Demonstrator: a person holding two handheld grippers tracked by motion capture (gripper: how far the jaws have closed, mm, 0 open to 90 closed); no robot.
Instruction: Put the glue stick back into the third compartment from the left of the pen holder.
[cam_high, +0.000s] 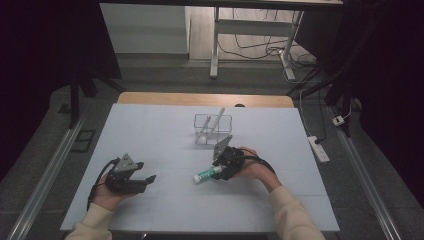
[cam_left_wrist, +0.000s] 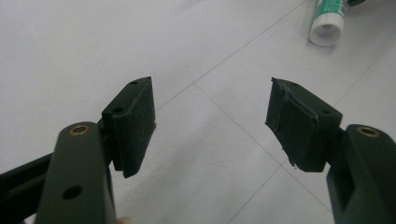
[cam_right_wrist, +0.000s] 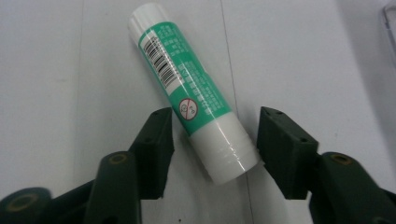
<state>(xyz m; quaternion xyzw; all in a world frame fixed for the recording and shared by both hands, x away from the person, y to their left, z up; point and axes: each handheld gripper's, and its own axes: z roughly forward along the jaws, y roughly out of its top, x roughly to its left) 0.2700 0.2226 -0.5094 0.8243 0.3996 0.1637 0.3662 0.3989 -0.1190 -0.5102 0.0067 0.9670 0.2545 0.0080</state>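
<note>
White table (cam_high: 150, 130): right gripper (cam_right_wrist: 212, 140) jaws straddle lying glue stick (cam_right_wrist: 189, 93), pads not yet pressing; left gripper (cam_left_wrist: 210, 116) spread, empty.

A clear box (cam_high: 213, 128) holding slanted sticks stands on the table (cam_high: 150, 135).

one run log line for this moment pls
right tool: open, jaws either side of glue stick, not clamped | glue stick: lying flat on table | left tool: open, empty | wire basket: behind
</note>
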